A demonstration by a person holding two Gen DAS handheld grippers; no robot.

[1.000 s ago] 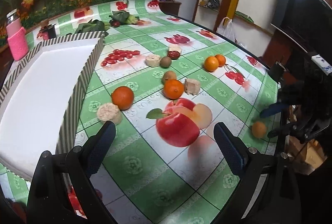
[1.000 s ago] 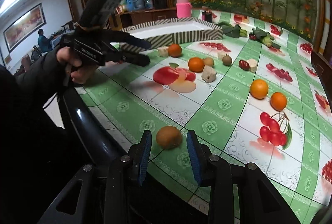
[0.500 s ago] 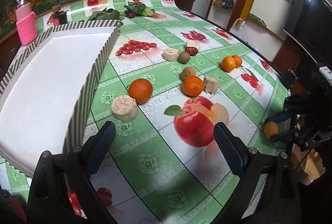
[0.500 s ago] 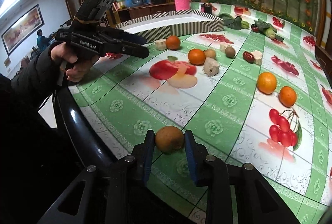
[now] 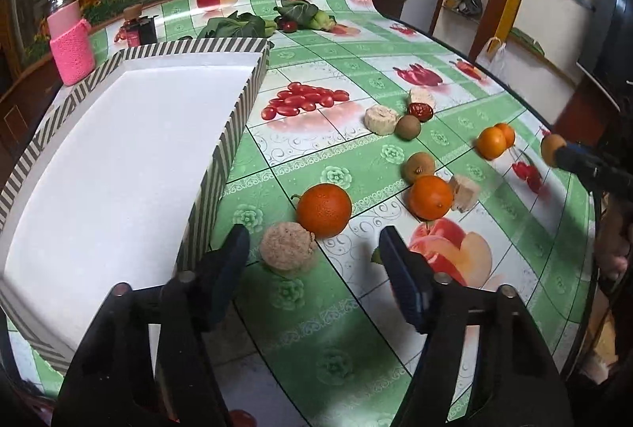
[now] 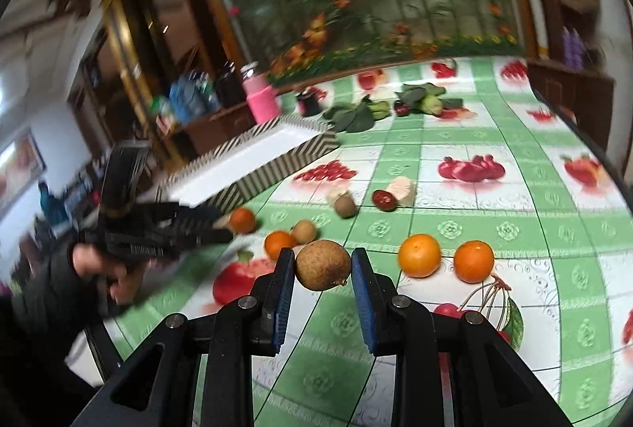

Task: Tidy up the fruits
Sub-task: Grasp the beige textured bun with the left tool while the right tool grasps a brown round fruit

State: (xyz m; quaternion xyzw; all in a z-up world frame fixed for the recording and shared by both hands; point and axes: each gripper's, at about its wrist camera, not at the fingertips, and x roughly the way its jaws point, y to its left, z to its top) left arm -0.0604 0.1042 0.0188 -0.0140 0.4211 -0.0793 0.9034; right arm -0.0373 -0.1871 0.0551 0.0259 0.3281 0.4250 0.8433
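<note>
My right gripper (image 6: 322,271) is shut on a brown kiwi (image 6: 323,269) and holds it lifted above the fruit-print tablecloth; it also shows at the right edge of the left wrist view (image 5: 553,147). My left gripper (image 5: 314,253) is open and low over the table, with a beige round cake (image 5: 287,247) and an orange (image 5: 323,209) just ahead of its fingers. A striped white tray (image 5: 237,110) lies to its left. More oranges (image 6: 419,255), kiwis (image 5: 418,166) and cake pieces (image 5: 380,119) lie scattered mid-table.
A pink-sleeved jar (image 5: 71,43) stands behind the tray. Leafy greens (image 5: 300,14) and a small dark bottle (image 5: 138,29) lie at the far side. The table's dark rim (image 5: 589,269) curves round at the right. My left hand's gripper shows in the right wrist view (image 6: 158,233).
My right gripper closed on the kiwi and lifted it off the table. My left gripper moved forward and down toward the cake and orange beside the tray.
</note>
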